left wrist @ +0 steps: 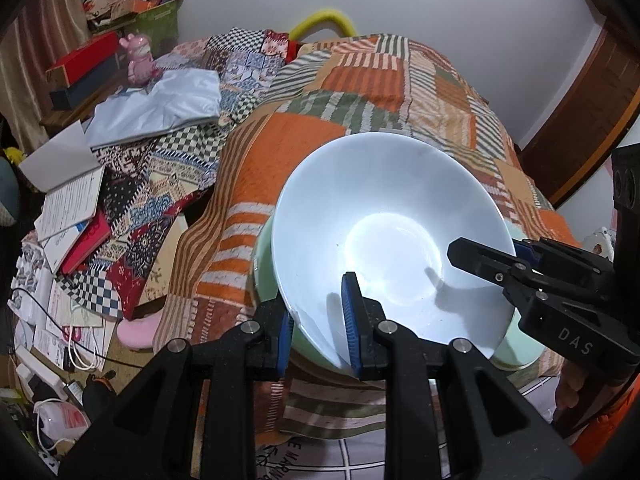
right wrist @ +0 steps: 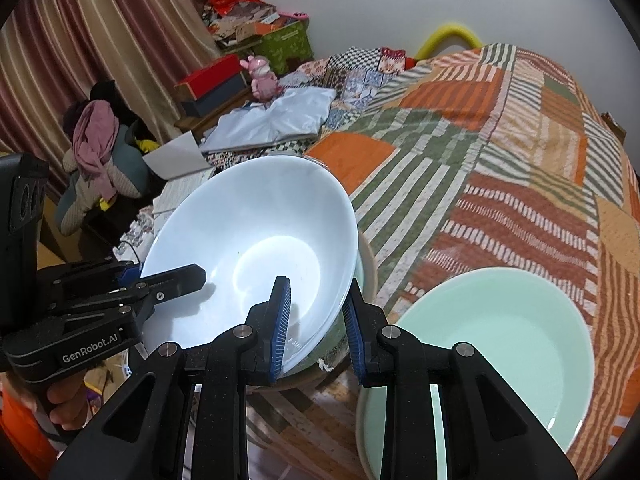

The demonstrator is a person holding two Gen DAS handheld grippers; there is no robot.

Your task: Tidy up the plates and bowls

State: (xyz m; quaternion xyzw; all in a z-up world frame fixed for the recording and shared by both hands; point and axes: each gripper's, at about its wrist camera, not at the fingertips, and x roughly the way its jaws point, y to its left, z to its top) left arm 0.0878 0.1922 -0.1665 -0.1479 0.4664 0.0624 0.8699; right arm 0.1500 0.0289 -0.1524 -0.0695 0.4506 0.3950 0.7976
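Note:
A large white bowl is held above the patchwork bed, tilted. My left gripper is shut on its near rim, one blue pad inside and one outside. My right gripper straddles the opposite rim of the same bowl, its jaws set wider than the rim, and also shows in the left wrist view. A pale green dish lies partly hidden under the white bowl. In the right wrist view a pale green plate lies on the bed to the right.
The bed carries an orange, green and white patchwork quilt. To the left are a folded white cloth, open books, a pink figurine and boxes. Cables and clutter lie on the floor at left.

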